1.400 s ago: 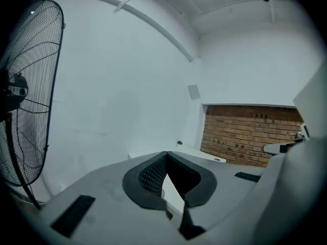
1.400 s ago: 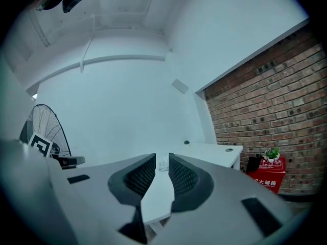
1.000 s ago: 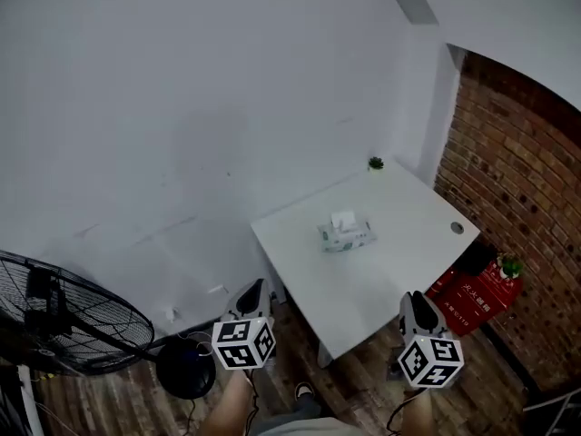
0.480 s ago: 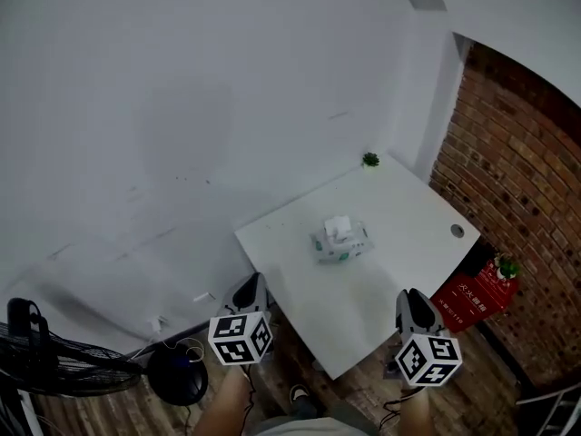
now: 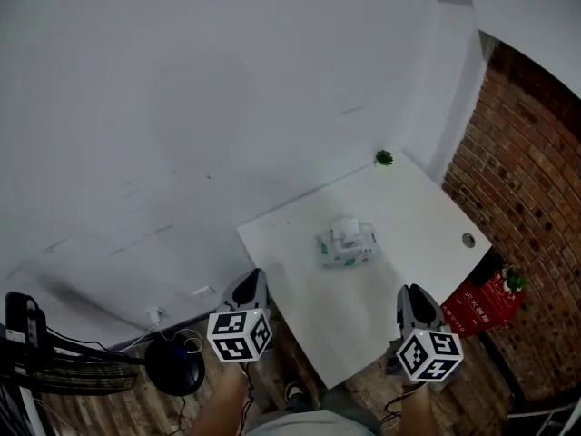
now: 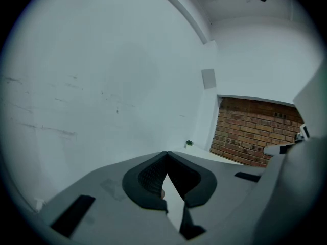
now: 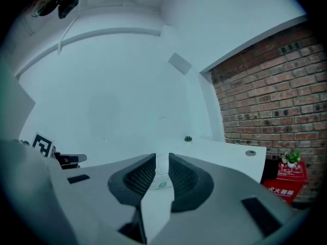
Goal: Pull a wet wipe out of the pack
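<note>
The wet wipe pack (image 5: 347, 249), white with green print, lies flat near the middle of the white table (image 5: 418, 212), and one white wipe (image 5: 343, 228) stands up from its top. Both grippers hang short of the table's near edge, well away from the pack. My left gripper (image 5: 251, 281) is at the table's left corner; in the left gripper view its jaws (image 6: 166, 153) touch at the tips with nothing between them. My right gripper (image 5: 410, 294) stands slightly open and empty. Through its narrow gap (image 7: 162, 158) the pack (image 7: 162, 184) shows straight ahead.
A small green plant (image 5: 384, 158) sits at the table's far corner, and a round cable hole (image 5: 468, 240) near its right edge. A brick wall (image 5: 536, 180) and red box (image 5: 479, 302) stand on the right. A floor fan (image 5: 54, 361) and its round base (image 5: 175, 367) are on the left.
The head view has swung, so the fan has slid mostly out at the left and the table sits a little further right. Both grippers hold the same pose; the pack has not moved.
</note>
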Tool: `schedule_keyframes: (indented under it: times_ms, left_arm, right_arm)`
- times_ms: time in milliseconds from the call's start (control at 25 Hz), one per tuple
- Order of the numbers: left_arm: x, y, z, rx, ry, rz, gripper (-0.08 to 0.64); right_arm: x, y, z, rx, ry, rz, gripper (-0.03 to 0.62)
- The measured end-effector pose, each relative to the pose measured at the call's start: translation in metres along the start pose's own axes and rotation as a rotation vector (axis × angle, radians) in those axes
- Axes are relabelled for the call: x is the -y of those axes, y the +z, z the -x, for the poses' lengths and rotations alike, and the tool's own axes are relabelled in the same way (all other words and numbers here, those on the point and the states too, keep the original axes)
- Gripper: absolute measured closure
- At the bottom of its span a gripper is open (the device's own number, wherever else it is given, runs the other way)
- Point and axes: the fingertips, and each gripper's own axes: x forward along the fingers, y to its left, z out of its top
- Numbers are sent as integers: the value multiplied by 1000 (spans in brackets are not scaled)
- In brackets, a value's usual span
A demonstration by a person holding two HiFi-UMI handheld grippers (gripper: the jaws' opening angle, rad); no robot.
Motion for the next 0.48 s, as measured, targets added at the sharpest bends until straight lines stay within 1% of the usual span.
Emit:
schedule_keyframes:
  times_ms: [240, 480]
  left_arm:
    - [-5, 8, -19, 13, 34, 18, 560]
    - [-8, 8, -30, 12, 69, 20, 560]
  right_arm:
    - [3, 12, -29, -13, 42, 24, 512]
    - [8, 14, -55, -48, 79, 30, 512]
